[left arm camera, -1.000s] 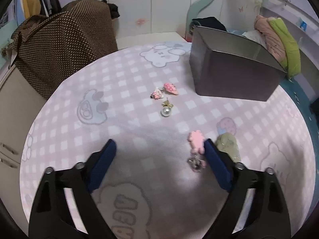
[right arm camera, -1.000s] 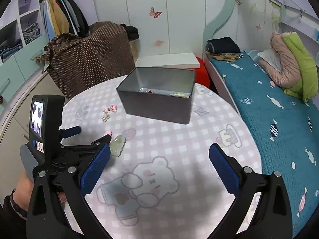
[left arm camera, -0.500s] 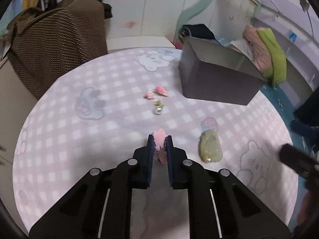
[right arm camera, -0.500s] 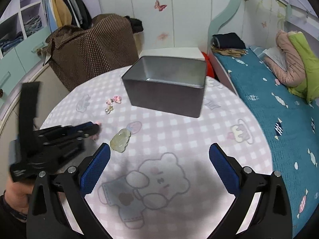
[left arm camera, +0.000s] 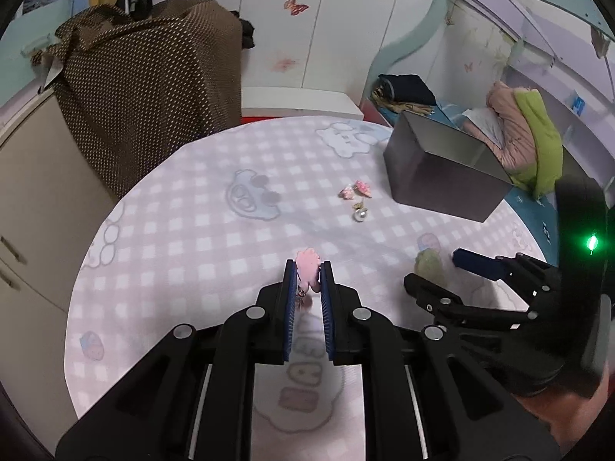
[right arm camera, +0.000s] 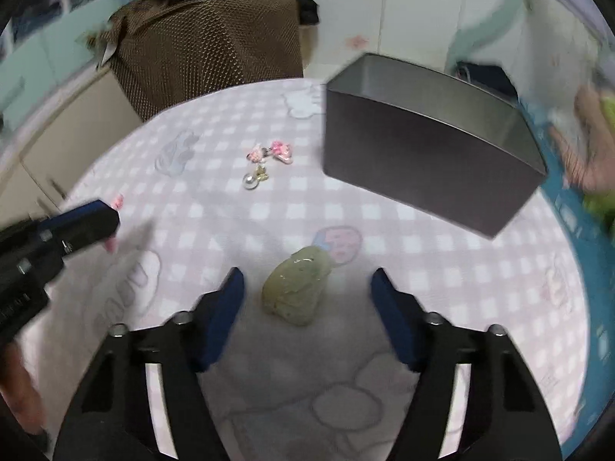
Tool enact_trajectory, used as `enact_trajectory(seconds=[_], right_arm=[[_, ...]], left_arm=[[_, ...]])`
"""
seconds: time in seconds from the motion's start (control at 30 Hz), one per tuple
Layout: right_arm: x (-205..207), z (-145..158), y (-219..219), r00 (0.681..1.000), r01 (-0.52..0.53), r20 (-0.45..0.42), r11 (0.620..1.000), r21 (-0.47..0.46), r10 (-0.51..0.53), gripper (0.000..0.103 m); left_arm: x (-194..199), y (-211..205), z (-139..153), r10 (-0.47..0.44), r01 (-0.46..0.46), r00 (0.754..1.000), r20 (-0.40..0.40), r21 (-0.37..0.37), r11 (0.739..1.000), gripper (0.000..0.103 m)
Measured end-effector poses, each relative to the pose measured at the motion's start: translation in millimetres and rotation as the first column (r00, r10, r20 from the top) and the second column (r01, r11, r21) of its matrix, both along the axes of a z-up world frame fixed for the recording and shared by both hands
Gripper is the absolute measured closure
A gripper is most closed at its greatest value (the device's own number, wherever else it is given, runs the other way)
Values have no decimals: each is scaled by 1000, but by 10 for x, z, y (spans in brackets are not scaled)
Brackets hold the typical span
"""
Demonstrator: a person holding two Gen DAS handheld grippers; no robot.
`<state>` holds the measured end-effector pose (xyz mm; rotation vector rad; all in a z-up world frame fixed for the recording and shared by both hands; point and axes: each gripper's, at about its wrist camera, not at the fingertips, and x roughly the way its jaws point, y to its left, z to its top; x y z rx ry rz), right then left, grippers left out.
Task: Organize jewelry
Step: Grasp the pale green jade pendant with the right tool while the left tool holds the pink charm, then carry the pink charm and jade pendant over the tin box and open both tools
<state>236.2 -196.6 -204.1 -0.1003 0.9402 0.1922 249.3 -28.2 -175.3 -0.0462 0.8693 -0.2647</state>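
Note:
My left gripper (left arm camera: 307, 269) is shut on a pink flower charm (left arm camera: 308, 262) and holds it above the round table; it also shows at the left of the right wrist view (right arm camera: 111, 217). My right gripper (right arm camera: 307, 288) is open, its blue fingers either side of a pale green jade pendant (right arm camera: 298, 288) lying on the cloth; the pendant also shows in the left wrist view (left arm camera: 428, 263). A grey metal tin (right arm camera: 423, 157) stands open at the back right. Two small pink clips (right arm camera: 271, 151) and a pearl earring (right arm camera: 251, 180) lie left of the tin.
The table wears a pink checked cloth with cartoon prints (left arm camera: 192, 230). A brown dotted bag (left arm camera: 153, 88) sits on a cabinet behind the table on the left. A bed with folded clothes (left arm camera: 522, 142) lies to the right.
My left gripper closed on the pink flower charm and lifted it. My right gripper moved down and left until it straddles the green pendant.

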Motion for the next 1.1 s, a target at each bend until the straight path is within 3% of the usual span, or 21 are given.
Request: enact_trajectory(seconds=[0.07,0.1,0.4,0.63,0.87,1.1], right_arm=[[-16,6,7,1000,-13,9,1000,8,13,70],[-25,10,3,1000,-24,14,1000,7,23,72],[-146,69,-180,1000,-20,17,998,66,19,73],[-287,390,-277,997,-27,71,995,100,20,73],[-363,857,-432,986,-32,168,990,135,8,73],[-313,1356,-669,960,-19,278,991,133,-19,73]], left_arm=[[-17,41,-12,7,-7,1000,-3,-4,1000,90],[-23,58,-17,9,-9,1000,-5,-7,1000,90],[-73,109,13,13,-13,1000,1,-17,1000,90],[-111,55,164,-1,2,1000,31,-29,1000,90],[-82,-98,556,-35,39,992,122,-26,999,90],[19,-360,1099,-90,97,965,247,-18,995,90]])
